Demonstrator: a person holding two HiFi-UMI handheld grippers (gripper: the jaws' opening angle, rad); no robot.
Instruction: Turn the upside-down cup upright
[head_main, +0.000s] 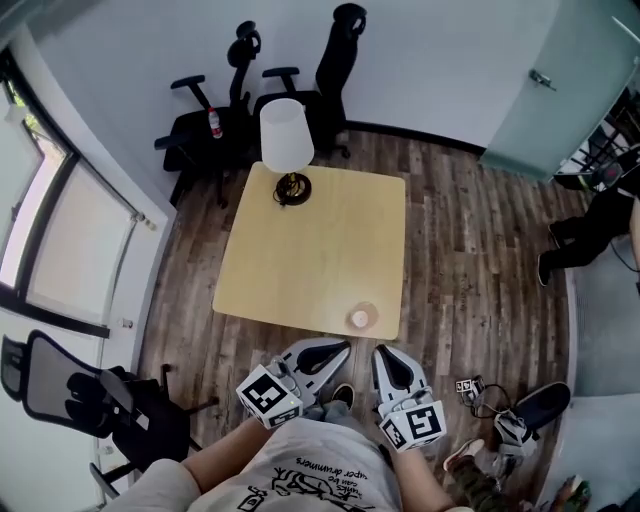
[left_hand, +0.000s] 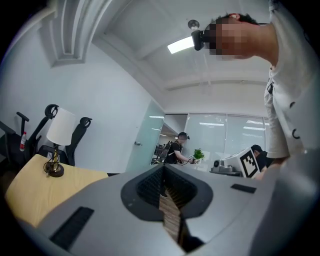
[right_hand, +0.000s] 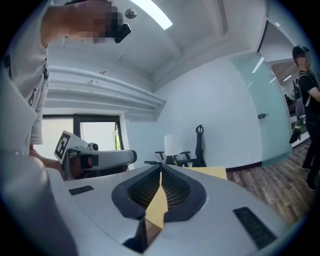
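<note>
Head view: the cup (head_main: 362, 318) sits on the desk (head_main: 300, 250) near its front edge, with the left gripper (head_main: 341, 348) and right gripper (head_main: 384, 352) held just short of it.
Left gripper view: the fingers (left_hand: 146, 188) are clenched and empty.
Right gripper view: the fingers (right_hand: 177, 189) are clenched and empty.

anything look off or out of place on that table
Nothing spilled or broken. The only oddity is the small cup, which sits right by the table's near edge; the lamp stands upright at the far side.
</note>
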